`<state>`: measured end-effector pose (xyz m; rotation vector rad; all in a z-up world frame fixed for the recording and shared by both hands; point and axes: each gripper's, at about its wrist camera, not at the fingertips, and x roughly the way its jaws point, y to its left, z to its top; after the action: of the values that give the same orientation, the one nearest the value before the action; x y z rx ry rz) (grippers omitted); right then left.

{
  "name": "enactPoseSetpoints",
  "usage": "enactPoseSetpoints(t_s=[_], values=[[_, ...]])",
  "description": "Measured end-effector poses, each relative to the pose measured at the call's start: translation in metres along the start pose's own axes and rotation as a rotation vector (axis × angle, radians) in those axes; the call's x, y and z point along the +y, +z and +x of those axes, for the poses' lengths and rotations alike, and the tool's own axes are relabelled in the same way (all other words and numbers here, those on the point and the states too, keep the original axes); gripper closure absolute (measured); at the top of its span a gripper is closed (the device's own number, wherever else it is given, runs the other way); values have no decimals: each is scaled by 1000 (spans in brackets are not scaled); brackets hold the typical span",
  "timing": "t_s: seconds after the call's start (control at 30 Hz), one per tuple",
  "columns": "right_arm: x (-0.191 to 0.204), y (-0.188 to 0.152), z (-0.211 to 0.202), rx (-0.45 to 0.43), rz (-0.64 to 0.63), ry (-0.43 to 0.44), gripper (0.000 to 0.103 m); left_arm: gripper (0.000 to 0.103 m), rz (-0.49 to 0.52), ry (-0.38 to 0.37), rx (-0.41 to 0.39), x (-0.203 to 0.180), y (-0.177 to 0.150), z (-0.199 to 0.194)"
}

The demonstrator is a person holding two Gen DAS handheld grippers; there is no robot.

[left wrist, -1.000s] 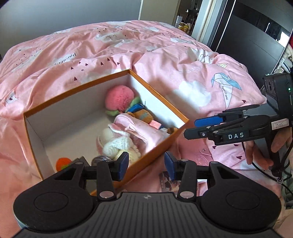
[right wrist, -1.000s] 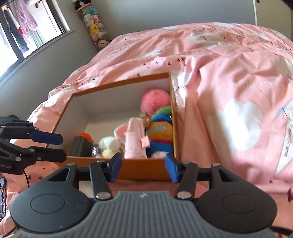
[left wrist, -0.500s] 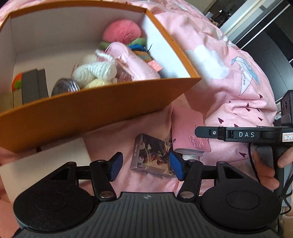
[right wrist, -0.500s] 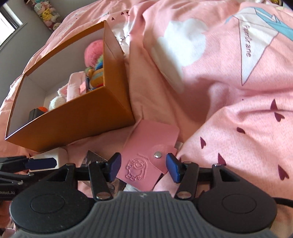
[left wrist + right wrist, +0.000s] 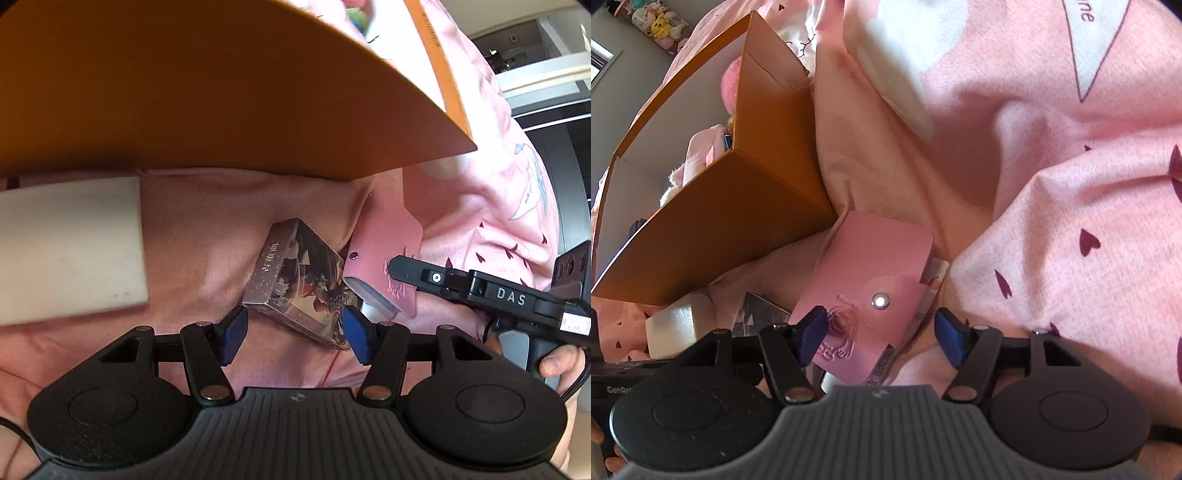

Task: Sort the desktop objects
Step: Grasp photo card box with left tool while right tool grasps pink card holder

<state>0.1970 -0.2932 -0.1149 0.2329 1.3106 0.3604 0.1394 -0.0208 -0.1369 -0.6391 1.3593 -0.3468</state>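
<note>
While both grippers hang low over the bed, their jaws stand wide and hold nothing. The left gripper [image 5: 291,334] has its blue pads either side of the near corner of a card box [image 5: 301,286] with dark printed art, apart from it as far as I can see; those jaws opened up within the last second and then stayed put. The right gripper [image 5: 881,338] straddles the near end of a pink snap wallet [image 5: 866,284], its jaws having just been opening, left pad right at the wallet's edge, right pad clear.

Compared with a second ago, both views have dropped from looking into the orange box [image 5: 207,85] to looking at its outer wall, so the plush toys are mostly out of sight now.

Only the left view shows the card box properly, lying just beside the wallet on the pink duvet [image 5: 207,243], plus a white foam block [image 5: 70,251]. The right view still catches some plush inside the box.
</note>
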Motion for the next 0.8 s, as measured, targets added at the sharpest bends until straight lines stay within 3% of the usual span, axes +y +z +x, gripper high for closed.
enactPoseSetpoints(t_s=[0.13,0.23,0.47,0.67,0.8], values=[[0,2,6,8,7,30,32,37,-14,14,-5,-2,2,8],[4,-1,4,-9,-12,22,35,44,4,40,-21,-8,1,7],[13,-4,-17,-84,-25,16,57,59,90,28,-159,-21,-4,-15],[21,-5,-27,-130,-24,113,62,61,134,28,-192,-35,4,-13],[29,-1,-24,-132,-59,80,62,61,154,78,-195,-46,9,-8]])
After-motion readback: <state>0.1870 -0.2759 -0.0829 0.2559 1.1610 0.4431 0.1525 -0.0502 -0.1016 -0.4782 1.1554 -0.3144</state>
